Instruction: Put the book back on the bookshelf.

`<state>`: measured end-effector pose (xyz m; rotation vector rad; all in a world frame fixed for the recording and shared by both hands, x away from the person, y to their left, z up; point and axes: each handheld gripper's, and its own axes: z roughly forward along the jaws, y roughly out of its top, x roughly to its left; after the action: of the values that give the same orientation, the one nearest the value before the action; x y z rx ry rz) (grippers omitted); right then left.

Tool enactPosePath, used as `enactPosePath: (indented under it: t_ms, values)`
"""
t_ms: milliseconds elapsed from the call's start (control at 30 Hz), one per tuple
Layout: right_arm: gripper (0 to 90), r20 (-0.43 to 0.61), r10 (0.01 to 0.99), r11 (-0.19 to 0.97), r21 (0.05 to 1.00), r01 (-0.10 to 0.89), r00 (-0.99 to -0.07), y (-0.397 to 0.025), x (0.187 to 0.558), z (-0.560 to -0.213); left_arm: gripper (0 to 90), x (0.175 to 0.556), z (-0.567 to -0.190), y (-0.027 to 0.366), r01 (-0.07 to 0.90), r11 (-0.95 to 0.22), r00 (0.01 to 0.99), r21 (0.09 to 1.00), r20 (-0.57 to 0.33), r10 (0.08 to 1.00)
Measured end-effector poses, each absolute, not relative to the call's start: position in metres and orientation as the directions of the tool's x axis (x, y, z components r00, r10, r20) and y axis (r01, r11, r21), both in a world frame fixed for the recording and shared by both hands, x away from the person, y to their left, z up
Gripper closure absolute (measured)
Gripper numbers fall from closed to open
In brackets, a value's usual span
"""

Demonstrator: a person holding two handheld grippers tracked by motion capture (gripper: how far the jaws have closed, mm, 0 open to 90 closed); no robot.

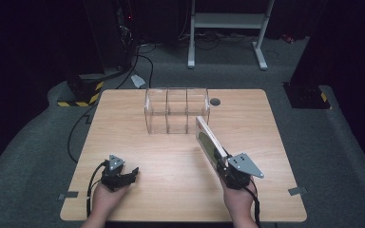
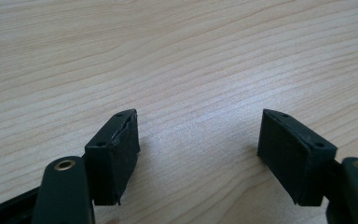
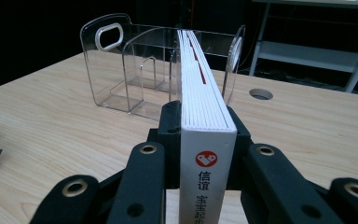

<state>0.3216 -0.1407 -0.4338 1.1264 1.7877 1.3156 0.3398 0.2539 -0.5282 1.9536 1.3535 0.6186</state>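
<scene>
Pale wood with a fine wavy grain covers the table (image 1: 171, 161) in front of me, a rounded rectangle with a small round cable hole (image 1: 215, 101) near its far edge. Around it lies grey carpet (image 1: 323, 142), and the room beyond is dark; a white metal stand (image 1: 228, 21) rises behind the table, and black-and-yellow striped tape (image 1: 83, 97) marks the floor at the far left corner, where black cables (image 1: 138, 61) run.

At the far middle of the table stands a clear plastic organizer (image 1: 177, 110), smooth and glossy, with rounded corners, upright dividers making several slots and an oval handle cut-out in its end wall (image 3: 109, 36).

My right claw (image 1: 223, 164) is clamped on a book (image 1: 209, 140), its matte black jaws pressed flat against both covers near the spine end. The book is held on edge, off the table, its far end reaching close to the organizer's right front corner. In the right gripper view its white spine (image 3: 208, 179) carries a red round logo and dark printed characters, and the page block (image 3: 198, 88) shows as tight white lines running away toward the organizer.

My left claw (image 1: 132, 173) rests low over the near left of the table, jaws spread wide with nothing between them; its blocky black pads (image 2: 116, 156) hang just above the bare wood.
</scene>
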Motion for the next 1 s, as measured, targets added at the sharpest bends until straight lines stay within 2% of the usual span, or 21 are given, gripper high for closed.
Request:
enactPosePath:
  t_ms: [433, 1000]
  values:
    - [75.2, -0.017, 0.910, 0.138, 0.955, 0.262, -0.415, -0.119, 0.358, -0.433, 29.0, 0.340, -0.528, 0.253, 0.614, -0.239, 0.357, 0.752, 0.006, 0.934]
    - [75.2, -0.047, 0.935, 0.152, 0.948, 0.278, -0.351, -0.091, 0.417, -0.423, 29.0, 0.340, -0.528, 0.253, 0.615, -0.246, 0.365, 0.750, 0.006, 0.931]
